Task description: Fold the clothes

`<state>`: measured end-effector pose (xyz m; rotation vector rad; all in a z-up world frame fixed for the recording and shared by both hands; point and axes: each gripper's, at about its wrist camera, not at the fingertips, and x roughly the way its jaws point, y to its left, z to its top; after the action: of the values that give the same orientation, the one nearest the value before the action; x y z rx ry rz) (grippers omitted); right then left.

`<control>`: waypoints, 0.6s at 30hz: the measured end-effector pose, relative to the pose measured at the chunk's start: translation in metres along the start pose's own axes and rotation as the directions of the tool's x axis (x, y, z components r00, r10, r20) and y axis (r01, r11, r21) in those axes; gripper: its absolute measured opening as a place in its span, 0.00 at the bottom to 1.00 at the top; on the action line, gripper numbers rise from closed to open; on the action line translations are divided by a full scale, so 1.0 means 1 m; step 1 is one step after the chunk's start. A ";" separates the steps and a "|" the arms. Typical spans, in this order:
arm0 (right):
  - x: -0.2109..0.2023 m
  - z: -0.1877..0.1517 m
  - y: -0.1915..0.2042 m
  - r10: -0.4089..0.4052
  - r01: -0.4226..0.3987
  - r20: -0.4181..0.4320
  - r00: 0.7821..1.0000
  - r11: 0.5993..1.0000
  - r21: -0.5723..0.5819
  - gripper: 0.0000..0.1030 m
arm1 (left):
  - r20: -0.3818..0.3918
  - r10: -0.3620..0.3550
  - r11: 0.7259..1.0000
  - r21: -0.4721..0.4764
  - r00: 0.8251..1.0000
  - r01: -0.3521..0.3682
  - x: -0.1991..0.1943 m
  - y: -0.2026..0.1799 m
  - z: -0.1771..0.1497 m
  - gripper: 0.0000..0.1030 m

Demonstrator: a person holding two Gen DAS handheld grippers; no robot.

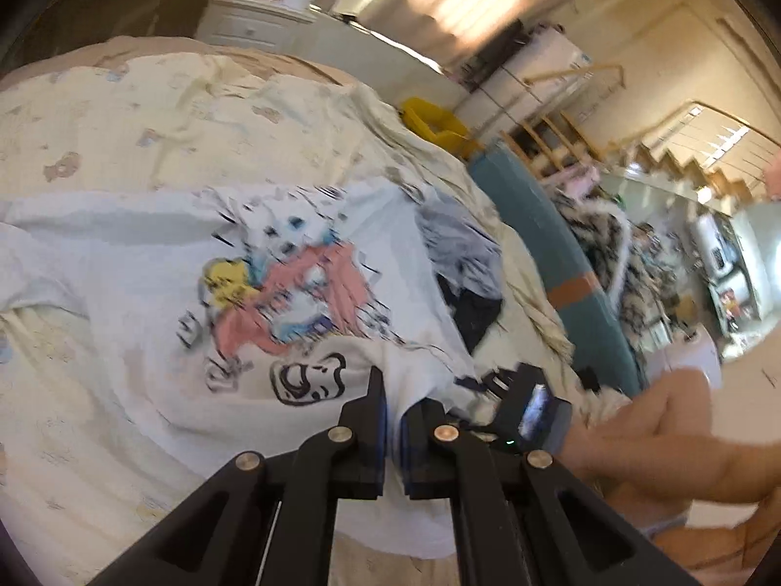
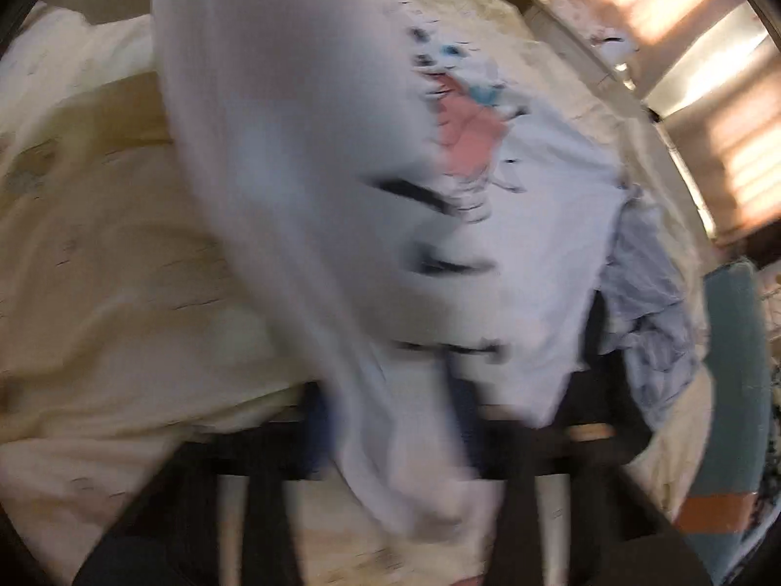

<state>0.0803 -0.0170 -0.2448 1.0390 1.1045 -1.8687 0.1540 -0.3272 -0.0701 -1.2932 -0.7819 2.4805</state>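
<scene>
A white T-shirt (image 1: 146,254) with a pink, yellow and blue cartoon print lies spread on a cream bedsheet (image 1: 146,112). My left gripper (image 1: 396,398) is shut on a bunched edge of the shirt near the print. Just to its right, a hand (image 1: 659,429) holds my right gripper (image 1: 517,390) low by the same edge. The right wrist view is badly blurred. There a lifted fold of the T-shirt (image 2: 293,146) hangs in front of the camera and runs down between the fingers of the right gripper (image 2: 390,434), which looks shut on it.
A crumpled blue-grey garment (image 1: 459,239) and a dark one (image 1: 476,312) lie on the bed right of the shirt. The teal bed edge (image 1: 546,244) runs beyond them. A yellow object (image 1: 434,122) sits behind the bed. Room clutter and stairs fill the right.
</scene>
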 end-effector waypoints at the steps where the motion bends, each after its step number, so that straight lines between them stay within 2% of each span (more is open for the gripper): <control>1: 0.002 0.007 -0.017 0.007 -0.007 -0.003 1.000 0.998 0.055 0.09 | 0.005 0.027 1.000 -0.003 1.000 -0.027 0.000 0.005 0.006 0.04; 2: 0.003 0.014 -0.034 0.013 -0.013 -0.005 1.000 0.994 0.111 0.09 | 0.003 0.067 0.998 0.002 0.998 -0.067 0.001 0.014 0.012 0.04; 6: -0.027 0.041 -0.118 0.082 -0.119 0.132 0.988 0.947 0.300 0.09 | -0.031 0.187 0.982 -0.002 0.982 -0.187 0.011 0.048 0.035 0.04; 8: -0.041 0.058 -0.155 0.095 -0.159 0.193 0.977 0.922 0.354 0.09 | -0.055 0.244 0.969 0.043 0.968 -0.242 0.020 0.060 0.042 0.04; 10: -0.049 0.079 -0.180 0.094 -0.168 0.220 0.971 0.923 0.346 0.09 | -0.084 0.278 0.960 0.056 0.957 -0.274 0.030 0.069 0.048 0.04; 13: -0.048 0.101 -0.196 0.105 -0.170 0.226 0.968 0.942 0.289 0.09 | -0.089 0.310 0.948 0.106 0.947 -0.301 0.038 0.065 0.052 0.04; 18: -0.071 0.088 -0.192 0.154 -0.187 0.177 0.972 0.965 0.186 0.09 | -0.096 0.289 0.953 0.128 0.952 -0.276 0.030 0.054 0.043 0.04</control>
<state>-0.0806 -0.0128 -0.0910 1.0391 0.7199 -1.9143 0.1039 -0.3737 -0.1005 -1.5857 -0.4468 2.5911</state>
